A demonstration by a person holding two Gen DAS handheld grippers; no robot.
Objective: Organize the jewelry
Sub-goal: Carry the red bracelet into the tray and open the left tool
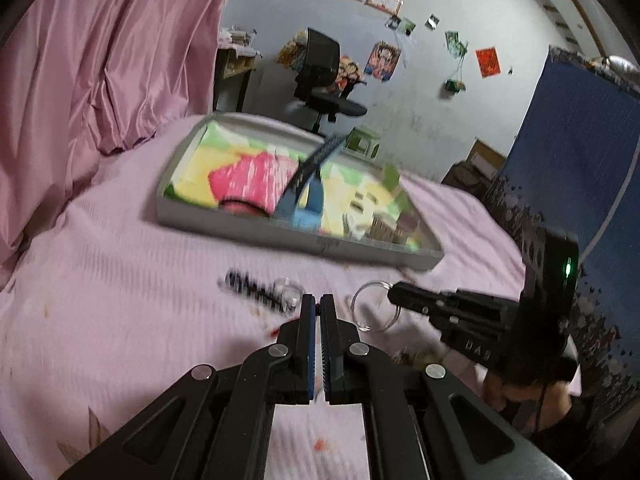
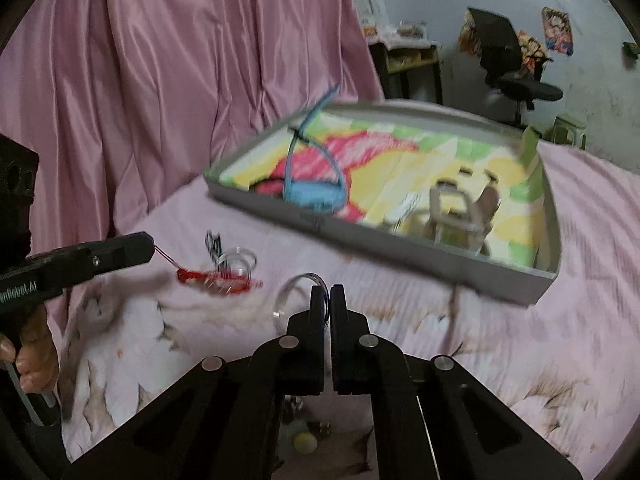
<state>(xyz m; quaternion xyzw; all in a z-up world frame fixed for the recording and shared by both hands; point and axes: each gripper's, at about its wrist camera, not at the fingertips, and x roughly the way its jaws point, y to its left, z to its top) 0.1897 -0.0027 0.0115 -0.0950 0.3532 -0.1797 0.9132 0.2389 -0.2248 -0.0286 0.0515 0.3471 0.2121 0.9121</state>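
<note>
My left gripper [image 1: 318, 305] is shut on a thin red cord; in the right wrist view the left gripper [image 2: 149, 249] holds that cord taut to a red bracelet [image 2: 216, 280] on the pink bedsheet. My right gripper [image 2: 329, 298] is shut on the rim of a clear bangle [image 2: 298, 286]; from the left wrist view the right gripper [image 1: 394, 295] pinches that bangle [image 1: 370, 310] just over the sheet. A black-and-white beaded bracelet [image 1: 250, 288] and another clear bangle [image 1: 289, 292] lie beside them. Behind stands a grey tray [image 2: 360, 242] with a colourful liner.
The tray [image 1: 280, 236] holds a blue strap-like item [image 2: 312, 194] and a small wooden stand [image 2: 460, 216]. A pink curtain [image 2: 180, 80] hangs at the left, and a dark blue cloth [image 1: 580, 140] at the right. An office chair [image 1: 320, 80] stands behind. A hand [image 2: 34, 360] grips the left tool.
</note>
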